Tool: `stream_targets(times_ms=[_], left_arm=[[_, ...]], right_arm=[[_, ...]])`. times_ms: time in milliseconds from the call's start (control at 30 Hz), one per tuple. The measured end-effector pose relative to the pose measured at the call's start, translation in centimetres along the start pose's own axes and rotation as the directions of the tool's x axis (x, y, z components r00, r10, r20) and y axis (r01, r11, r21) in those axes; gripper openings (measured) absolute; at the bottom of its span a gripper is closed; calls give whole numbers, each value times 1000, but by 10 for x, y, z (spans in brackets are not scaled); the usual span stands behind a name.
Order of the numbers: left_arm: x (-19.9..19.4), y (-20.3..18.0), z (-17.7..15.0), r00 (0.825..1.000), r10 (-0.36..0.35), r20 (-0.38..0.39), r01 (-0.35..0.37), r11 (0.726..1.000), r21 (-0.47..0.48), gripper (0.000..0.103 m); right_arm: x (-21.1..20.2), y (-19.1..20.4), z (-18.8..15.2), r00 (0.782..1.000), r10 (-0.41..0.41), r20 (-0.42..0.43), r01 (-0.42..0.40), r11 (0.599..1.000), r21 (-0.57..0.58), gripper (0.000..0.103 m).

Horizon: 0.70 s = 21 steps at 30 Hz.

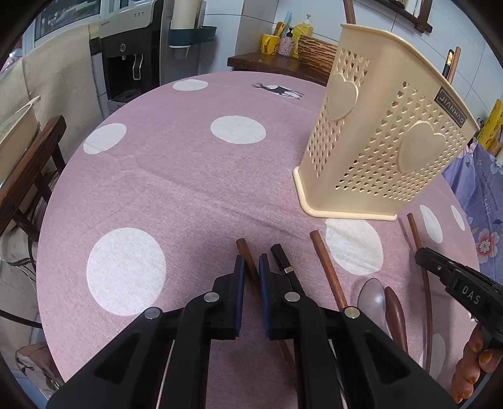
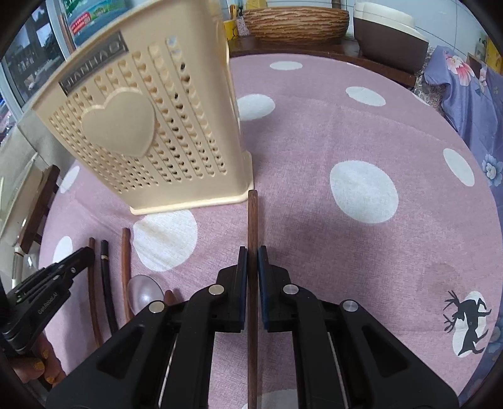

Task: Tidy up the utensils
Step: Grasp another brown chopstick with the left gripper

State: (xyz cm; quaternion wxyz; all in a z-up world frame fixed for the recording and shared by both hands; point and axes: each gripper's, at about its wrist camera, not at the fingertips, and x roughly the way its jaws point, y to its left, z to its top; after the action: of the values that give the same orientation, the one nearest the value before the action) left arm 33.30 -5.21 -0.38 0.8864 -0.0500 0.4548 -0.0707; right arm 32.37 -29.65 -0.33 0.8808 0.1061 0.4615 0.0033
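A beige perforated utensil holder [image 1: 377, 141] [image 2: 141, 126] stands upright on the pink dotted tablecloth [image 1: 176, 176]. My left gripper [image 1: 252, 267] is shut on a brown chopstick [image 1: 248, 254] that lies on the cloth. A black chopstick [image 1: 281, 258], another brown chopstick [image 1: 327, 267], a clear spoon [image 1: 371, 295] and a wooden spoon [image 1: 396, 314] lie just to its right. My right gripper [image 2: 252, 254] is shut on a brown chopstick [image 2: 252, 220] whose far end points at the holder's base corner. In the right wrist view the left gripper [image 2: 83, 253] shows at the left.
A wooden chair [image 1: 28, 176] stands at the table's left edge. Behind the table a side shelf holds a woven basket [image 2: 295, 22] and bottles [image 1: 301, 28]. Floral fabric [image 2: 465, 100] lies past the right rim. A hand [image 1: 474, 361] holds the right gripper [image 1: 422, 256].
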Motion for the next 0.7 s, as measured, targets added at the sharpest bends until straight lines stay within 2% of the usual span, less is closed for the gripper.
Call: stream_targets(times_ms=[133, 333, 533, 700], left_arm=[[-11, 0, 3, 999, -40, 28, 41, 999, -12, 9], [-51, -2, 12, 987, -92, 130, 93, 996, -4, 7], [-107, -2, 20, 955, -125, 268, 120, 992, 35, 7], [-141, 0, 25, 926, -143, 349, 134, 990, 51, 7]], right_arm=[[-20, -4, 4, 997, 49, 52, -49, 999, -4, 7], [-65, -7, 7, 983, 116, 145, -112, 993, -33, 7], [-123, -16, 10, 955, 145, 258, -130, 989, -72, 7], [-157, -22, 12, 938, 162, 306, -141, 986, -88, 7]])
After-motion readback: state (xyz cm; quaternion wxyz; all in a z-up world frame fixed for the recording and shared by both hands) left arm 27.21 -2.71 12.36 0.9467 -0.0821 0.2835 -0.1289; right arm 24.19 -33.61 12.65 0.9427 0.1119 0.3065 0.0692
